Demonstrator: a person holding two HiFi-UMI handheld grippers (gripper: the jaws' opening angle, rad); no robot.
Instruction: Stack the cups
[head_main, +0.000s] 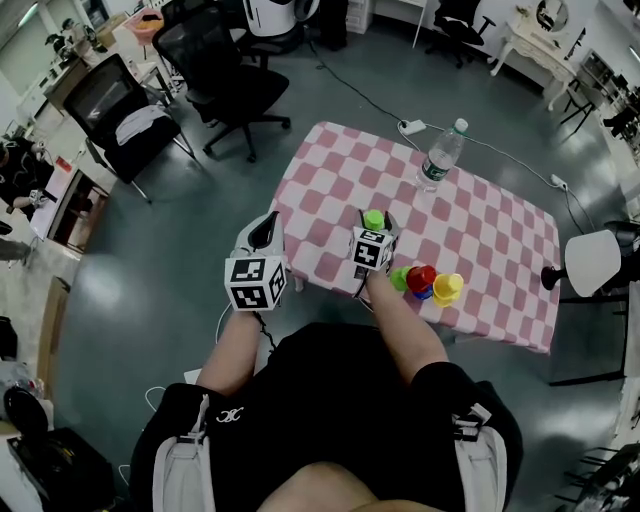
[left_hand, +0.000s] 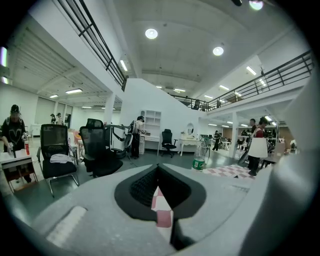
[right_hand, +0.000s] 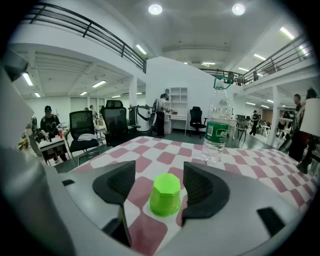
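Note:
A light green cup (right_hand: 165, 194) stands upside down on the pink-and-white checked tablecloth (head_main: 500, 240). My right gripper (right_hand: 159, 186) is open, one jaw on each side of the cup, and neither pad touches it. In the head view the same cup (head_main: 374, 219) shows just beyond the right gripper's marker cube. To the right of it sits a cluster of cups: green (head_main: 399, 279), red (head_main: 421, 277) over a blue one, and yellow (head_main: 447, 289). My left gripper (head_main: 266, 228) hangs off the table's left edge, shut and empty (left_hand: 159, 170).
A clear water bottle (head_main: 441, 155) with a green label stands upright further back on the table, also in the right gripper view (right_hand: 216, 131). Black office chairs (head_main: 225, 75) stand on the floor to the left. A white lamp (head_main: 590, 262) is at the table's right edge.

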